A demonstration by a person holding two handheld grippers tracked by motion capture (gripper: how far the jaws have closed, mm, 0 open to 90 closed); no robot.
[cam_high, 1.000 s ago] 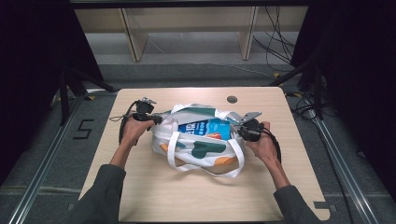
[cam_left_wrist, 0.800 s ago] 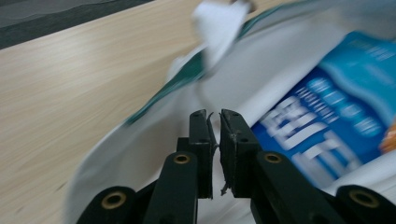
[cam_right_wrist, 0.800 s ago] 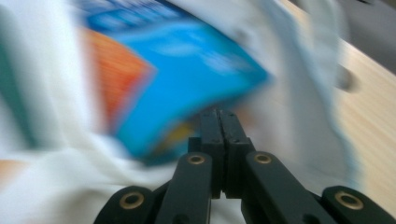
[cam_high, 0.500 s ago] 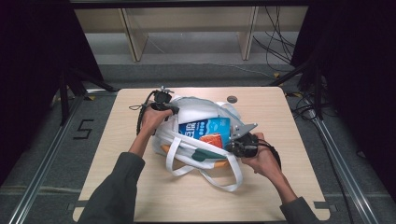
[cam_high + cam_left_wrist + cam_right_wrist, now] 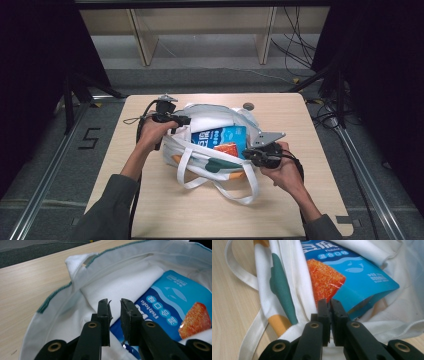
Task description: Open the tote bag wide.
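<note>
A white bag (image 5: pixel 210 150) lies open mid-counter (image 5: pixel 150 215), with a blue packet (image 5: pixel 220 137) inside it. The left gripper (image 5: pixel 115 302), jaws slightly parted and holding nothing, sits at the bag's far-left rim. The right gripper (image 5: pixel 329 302) pinches the bag's near-right rim.

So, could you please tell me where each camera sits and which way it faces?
High view: above the person's side, looking forward and down at the table; both forearms show.
Left gripper view: along its jaws into the bag.
Right gripper view: along nearly shut jaws at the bag's rim.
All share the blue packet.
</note>
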